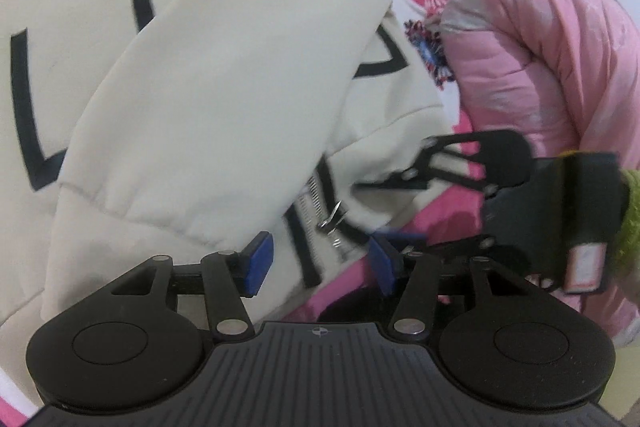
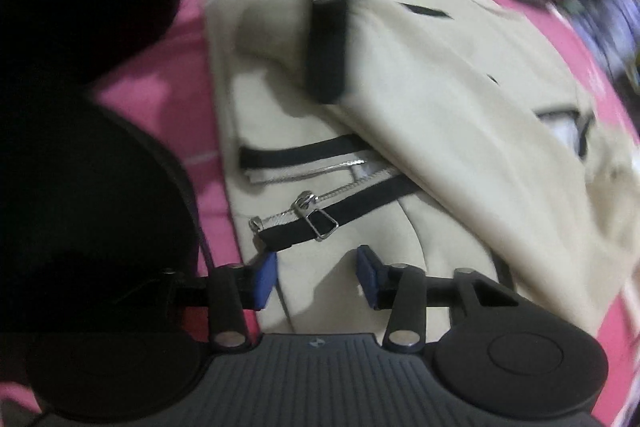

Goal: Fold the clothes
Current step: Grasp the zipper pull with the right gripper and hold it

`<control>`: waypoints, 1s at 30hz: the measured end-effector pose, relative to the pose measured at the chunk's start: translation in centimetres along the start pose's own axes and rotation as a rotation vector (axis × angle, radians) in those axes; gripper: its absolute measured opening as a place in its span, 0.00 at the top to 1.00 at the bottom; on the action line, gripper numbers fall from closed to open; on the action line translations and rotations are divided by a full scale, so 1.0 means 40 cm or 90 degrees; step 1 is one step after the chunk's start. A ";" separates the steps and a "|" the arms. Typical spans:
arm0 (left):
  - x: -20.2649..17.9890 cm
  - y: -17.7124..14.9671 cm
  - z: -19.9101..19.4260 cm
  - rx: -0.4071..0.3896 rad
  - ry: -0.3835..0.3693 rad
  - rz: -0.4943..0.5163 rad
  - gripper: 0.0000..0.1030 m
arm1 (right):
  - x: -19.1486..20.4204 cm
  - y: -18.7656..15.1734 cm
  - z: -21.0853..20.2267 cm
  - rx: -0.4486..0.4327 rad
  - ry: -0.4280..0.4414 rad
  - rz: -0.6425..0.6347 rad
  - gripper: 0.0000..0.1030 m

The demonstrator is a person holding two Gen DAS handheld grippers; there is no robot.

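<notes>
Lying cream jacket (image 1: 224, 75), black-trimmed; sleeve (image 1: 208, 99) folded across; zipper (image 2: 312, 211) open.

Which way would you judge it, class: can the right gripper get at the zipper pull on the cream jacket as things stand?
Probably yes: the right gripper is open, just short of the zipper pull on the cream jacket, with nothing between.

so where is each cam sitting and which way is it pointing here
Left wrist: sits on the left gripper, looking forward along its open blue pads at the cream jacket and a pink puffer jacket; the right gripper shows at right.
Right wrist: sits on the right gripper, open, looking down at the jacket's hem and zipper pull on the pink bedding; a dark blurred bar crosses the top.
Shared: the cream jacket, its zipper and the pink bedding.
</notes>
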State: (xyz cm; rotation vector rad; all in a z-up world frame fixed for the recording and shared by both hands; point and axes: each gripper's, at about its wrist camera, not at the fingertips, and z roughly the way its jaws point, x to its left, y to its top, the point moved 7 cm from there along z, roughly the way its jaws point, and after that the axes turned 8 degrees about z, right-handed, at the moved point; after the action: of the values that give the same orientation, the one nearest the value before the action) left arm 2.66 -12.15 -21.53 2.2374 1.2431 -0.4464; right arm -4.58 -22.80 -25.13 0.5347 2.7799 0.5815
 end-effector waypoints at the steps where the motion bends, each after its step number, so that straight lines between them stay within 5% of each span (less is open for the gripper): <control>1: 0.007 -0.005 0.000 0.001 -0.005 0.002 0.49 | -0.002 0.005 -0.006 -0.006 -0.013 0.023 0.70; 11: 0.028 0.002 0.009 -0.017 -0.026 0.022 0.49 | 0.025 0.028 0.032 -0.018 -0.123 0.101 0.73; 13: 0.027 0.002 0.005 -0.025 -0.024 0.025 0.49 | 0.029 0.031 0.021 -0.024 -0.110 0.138 0.93; 15: 0.024 0.003 -0.003 -0.032 -0.024 0.029 0.49 | 0.029 0.036 -0.008 -0.038 -0.093 0.186 0.96; 21: 0.010 0.007 -0.023 -0.050 -0.023 0.054 0.49 | 0.002 0.062 -0.090 -0.091 -0.032 0.286 0.96; 30: -0.039 0.042 -0.001 -0.063 -0.055 0.083 0.49 | 0.051 0.028 -0.004 -0.042 -0.012 0.233 0.95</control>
State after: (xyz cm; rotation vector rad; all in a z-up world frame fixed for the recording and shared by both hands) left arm 3.27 -13.90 -20.22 2.1758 1.0456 -0.4182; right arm -6.14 -21.09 -24.83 1.0395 2.6482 0.7337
